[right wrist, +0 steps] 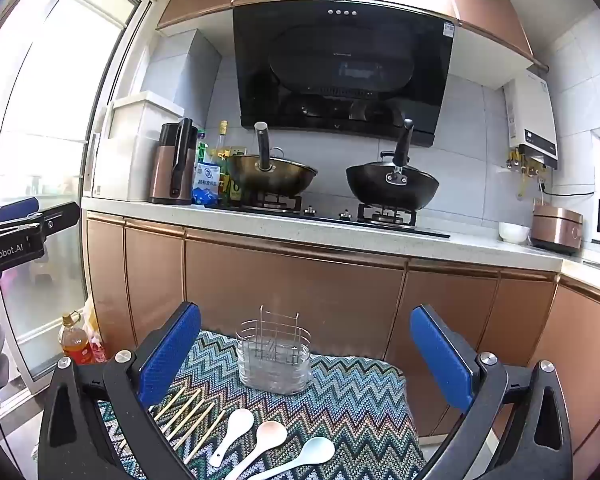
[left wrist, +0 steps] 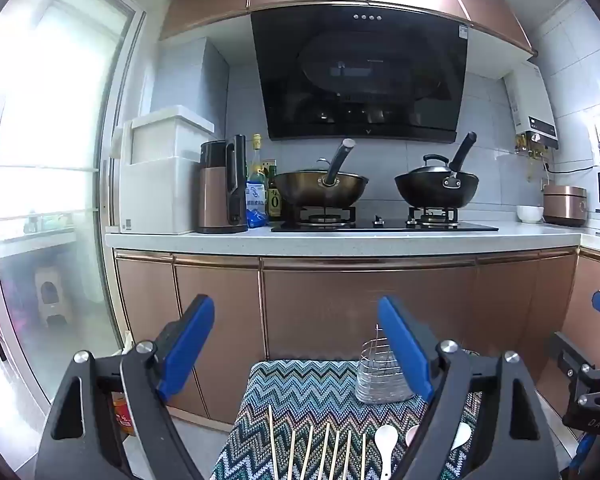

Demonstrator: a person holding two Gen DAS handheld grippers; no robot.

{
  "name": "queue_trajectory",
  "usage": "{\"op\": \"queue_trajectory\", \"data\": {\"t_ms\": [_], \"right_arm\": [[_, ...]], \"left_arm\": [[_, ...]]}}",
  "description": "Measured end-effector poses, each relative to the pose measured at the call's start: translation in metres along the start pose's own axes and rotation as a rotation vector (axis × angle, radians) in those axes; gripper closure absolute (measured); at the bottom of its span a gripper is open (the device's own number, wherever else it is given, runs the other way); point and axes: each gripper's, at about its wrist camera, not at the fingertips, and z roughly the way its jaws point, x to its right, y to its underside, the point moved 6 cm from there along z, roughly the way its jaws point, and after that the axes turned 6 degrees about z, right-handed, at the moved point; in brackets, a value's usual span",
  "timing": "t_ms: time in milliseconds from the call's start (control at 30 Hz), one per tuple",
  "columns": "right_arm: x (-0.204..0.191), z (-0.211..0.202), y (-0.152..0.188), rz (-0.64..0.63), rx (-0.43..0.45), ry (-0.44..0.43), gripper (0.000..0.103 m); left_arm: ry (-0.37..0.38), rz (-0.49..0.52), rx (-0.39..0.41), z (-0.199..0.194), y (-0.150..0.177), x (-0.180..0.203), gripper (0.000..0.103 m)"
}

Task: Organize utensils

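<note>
Both tools, left (left wrist: 296, 344) and right (right wrist: 306, 354), spread wide, empty; below them 3 spoons (right wrist: 270, 438), chopsticks (right wrist: 188, 420) flat for picking; ahead, wire holder (right wrist: 275, 354) upright.

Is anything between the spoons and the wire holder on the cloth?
Nothing visible. The three spoons lie on the patterned cloth with bare cloth between them and the wire holder. The chopsticks lie off to the left.

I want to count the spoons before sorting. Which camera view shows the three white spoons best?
The right wrist view: all three white spoons lie in full sight between the open fingers of the right gripper. In the left wrist view, the left gripper hides parts of them.
</note>
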Motion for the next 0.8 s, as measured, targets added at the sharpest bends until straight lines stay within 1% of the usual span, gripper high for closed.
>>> {"op": "queue_trajectory", "data": {"t_ms": [233, 333, 567, 800], "right_arm": [[-0.003, 0.001, 0.0, -0.024, 0.002, 0.006, 0.0], [-0.001, -0.003, -0.003, -0.014, 0.009, 0.008, 0.0], [0.006, 0.001, -0.002, 0.016, 0.009, 0.019, 0.0], [0.008, 0.001, -0.002, 0.041, 0.018, 0.017, 0.0]], "left_arm": [[-0.006, 0.002, -0.002, -0.003, 0.0, 0.0, 0.019], [-0.015, -0.003, -0.004, 0.002, -0.005, -0.008, 0.019], [-0.02, 0.03, -0.023, 0.008, -0.002, 0.0, 0.019], [-0.011, 0.02, -0.019, 0.007, -0.005, 0.007, 0.019]]}}
